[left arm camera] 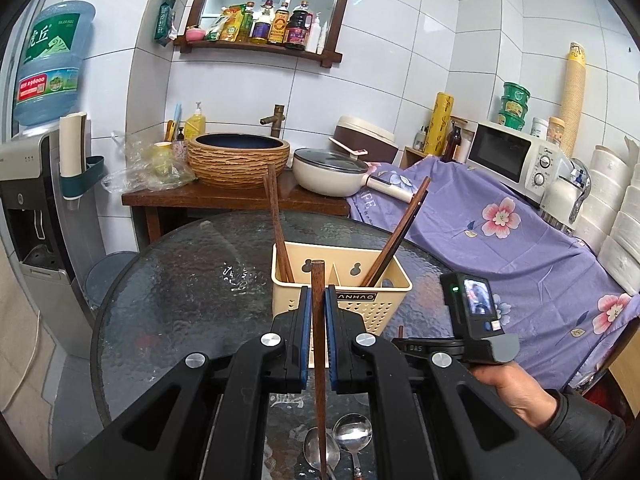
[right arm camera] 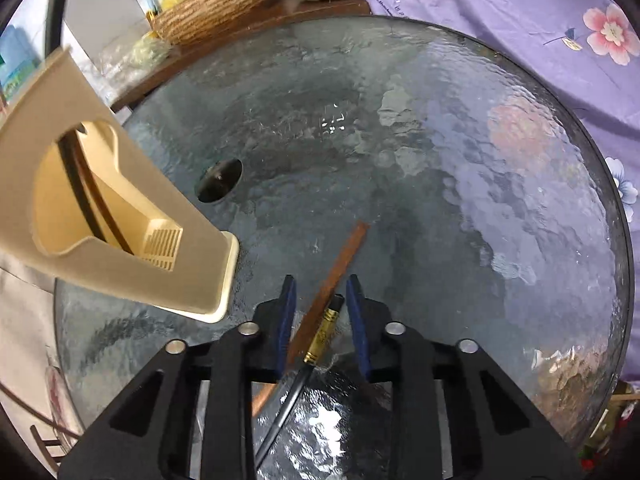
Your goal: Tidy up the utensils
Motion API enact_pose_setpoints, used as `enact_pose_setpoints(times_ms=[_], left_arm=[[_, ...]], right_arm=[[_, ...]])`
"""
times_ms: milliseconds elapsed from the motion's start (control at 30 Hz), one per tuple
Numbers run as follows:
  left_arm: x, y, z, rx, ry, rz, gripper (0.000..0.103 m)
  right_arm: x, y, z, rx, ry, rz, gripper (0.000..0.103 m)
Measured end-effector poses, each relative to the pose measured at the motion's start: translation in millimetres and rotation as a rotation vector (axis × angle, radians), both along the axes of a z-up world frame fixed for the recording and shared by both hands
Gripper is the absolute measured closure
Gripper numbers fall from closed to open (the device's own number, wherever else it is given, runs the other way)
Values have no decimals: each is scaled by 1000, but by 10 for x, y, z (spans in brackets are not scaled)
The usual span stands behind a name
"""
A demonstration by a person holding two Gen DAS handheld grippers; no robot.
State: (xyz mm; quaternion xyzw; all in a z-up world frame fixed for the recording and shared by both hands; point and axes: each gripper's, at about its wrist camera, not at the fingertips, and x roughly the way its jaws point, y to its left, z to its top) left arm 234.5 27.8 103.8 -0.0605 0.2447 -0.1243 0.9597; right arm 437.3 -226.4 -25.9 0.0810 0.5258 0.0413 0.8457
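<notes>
Left gripper point(left arm camera: 319, 304) clamping an upright wooden chopstick point(left arm camera: 318, 320) just in front of the cream utensil holder point(left arm camera: 340, 280) on the glass table point(left arm camera: 180, 280). Right gripper point(right arm camera: 321, 300) hanging unclenched beside that holder, straddling a brown chopstick point(right arm camera: 340, 260) and a black gold-banded one point(right arm camera: 326, 324), gripping neither.

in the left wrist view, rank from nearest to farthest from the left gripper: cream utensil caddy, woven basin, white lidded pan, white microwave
1. Cream plastic utensil caddy, just ahead of the left gripper.
2. White lidded pan, beyond, slightly right; woven rope-pattern basin, beyond, left: too close to call.
3. White microwave, far right.
</notes>
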Motion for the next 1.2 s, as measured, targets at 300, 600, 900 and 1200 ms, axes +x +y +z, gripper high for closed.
enact_pose_setpoints(times_ms=[300, 600, 900, 1200], left_arm=[[10, 5, -13, 0, 2, -6, 96], [15, 13, -23, -7, 2, -1, 97], [2, 17, -23, -12, -2, -3, 96], [-95, 46, 73, -20, -22, 2, 97]], right_arm=[[183, 38, -70, -29, -3, -45, 93], [66, -254, 85, 189, -77, -43, 96], [-360, -359, 559, 272, -290, 107, 96], [-976, -411, 1291, 333, -497, 260, 96]])
